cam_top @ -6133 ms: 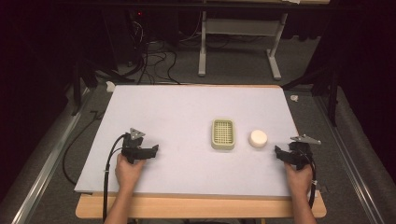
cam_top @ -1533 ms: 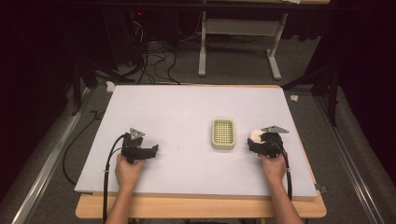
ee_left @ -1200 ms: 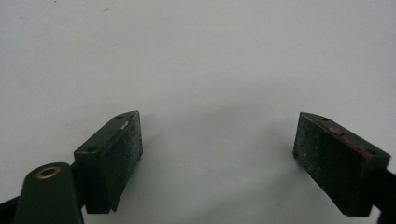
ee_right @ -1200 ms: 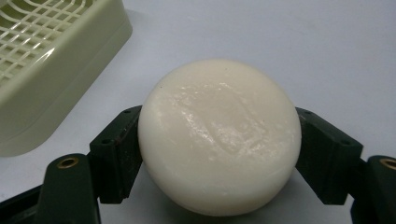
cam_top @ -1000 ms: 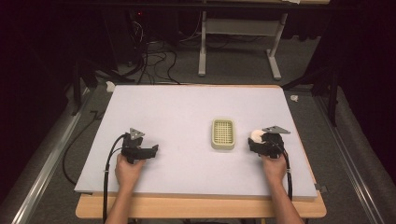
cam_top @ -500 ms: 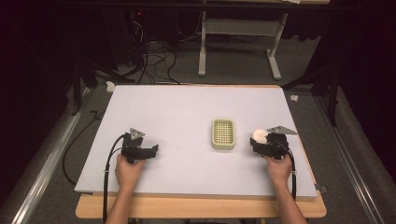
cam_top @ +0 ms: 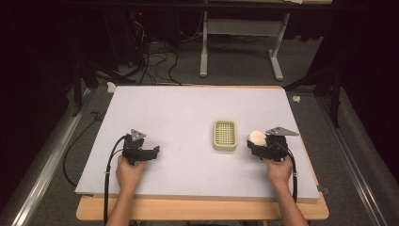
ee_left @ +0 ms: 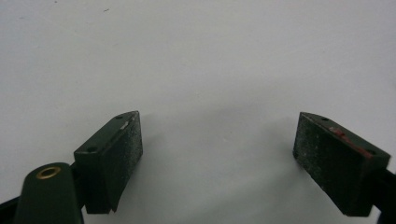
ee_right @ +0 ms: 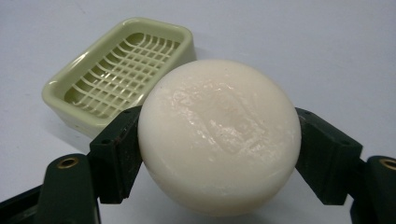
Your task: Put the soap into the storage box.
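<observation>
Between the right gripper's (ee_right: 219, 154) fingers sat the round white soap bar (ee_right: 219, 135), pinched at its curved edges just beside the green soap dish (cam_top: 225, 134) on the worktop (cam_top: 188, 108). Slick and rounded – it could've squirted out before reaching the grid. Left gripper (ee_left: 219, 154) fingers gaped wide, holding nothing.

Behind the white tabletop (cam_top: 188, 108) on its wooden base (cam_top: 202, 209), a grey carpeted floor (cam_top: 235, 66). At the far side, tangled black cables (cam_top: 150, 52) and the pale legs of a stand (cam_top: 240, 47). By the far left corner, a small white object (cam_top: 111, 87); by the far right corner, another (cam_top: 296, 99). Along both sides, metal rails (cam_top: 42, 160).
</observation>
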Demonstrator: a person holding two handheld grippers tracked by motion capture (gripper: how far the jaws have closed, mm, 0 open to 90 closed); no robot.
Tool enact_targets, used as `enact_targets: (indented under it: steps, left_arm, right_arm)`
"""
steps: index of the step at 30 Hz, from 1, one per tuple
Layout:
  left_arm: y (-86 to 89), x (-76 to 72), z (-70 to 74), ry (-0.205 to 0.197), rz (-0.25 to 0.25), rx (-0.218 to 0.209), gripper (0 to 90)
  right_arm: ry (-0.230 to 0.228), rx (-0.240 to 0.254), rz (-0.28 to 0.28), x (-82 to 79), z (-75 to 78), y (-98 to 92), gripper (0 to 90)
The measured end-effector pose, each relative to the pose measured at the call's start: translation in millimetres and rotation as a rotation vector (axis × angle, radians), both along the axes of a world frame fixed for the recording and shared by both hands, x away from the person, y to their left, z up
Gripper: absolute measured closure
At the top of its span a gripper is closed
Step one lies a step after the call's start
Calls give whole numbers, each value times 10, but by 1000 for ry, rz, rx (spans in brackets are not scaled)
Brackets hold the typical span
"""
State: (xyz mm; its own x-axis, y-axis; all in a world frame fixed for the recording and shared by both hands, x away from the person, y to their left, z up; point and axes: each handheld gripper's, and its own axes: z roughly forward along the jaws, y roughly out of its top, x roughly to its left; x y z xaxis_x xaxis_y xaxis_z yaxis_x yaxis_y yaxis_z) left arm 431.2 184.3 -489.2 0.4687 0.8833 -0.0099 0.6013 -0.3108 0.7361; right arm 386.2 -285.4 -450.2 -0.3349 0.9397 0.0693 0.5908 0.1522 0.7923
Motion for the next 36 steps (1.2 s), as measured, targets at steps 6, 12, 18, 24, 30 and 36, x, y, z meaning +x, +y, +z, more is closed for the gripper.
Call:
enact_targets:
  steps: [6, 12, 18, 24, 30, 36]
  left_arm:
    - [0, 0, 0, 0, 0, 0, 162]
    - [0, 0, 0, 0, 0, 0, 162]
    - [0, -1, 0, 0, 0, 0, 162]
    - [-1, -1, 0, 0, 0, 0, 162]
    - [0, -2, 1, 1, 1, 1, 162]
    - [0, -2, 1, 1, 1, 1, 161]
  right_arm:
    - [-17, 7, 36, 13, 56, 89, 250]
    - [-9, 1, 64, 32, 74, 169, 250]
    - [-11, -3, 87, 73, 115, 255, 250]
    - [-2, -9, 112, 155, 165, 355, 250]
    - [1, -26, 142, 231, 218, 470, 250]
    - [15, -56, 179, 341, 272, 620, 250]
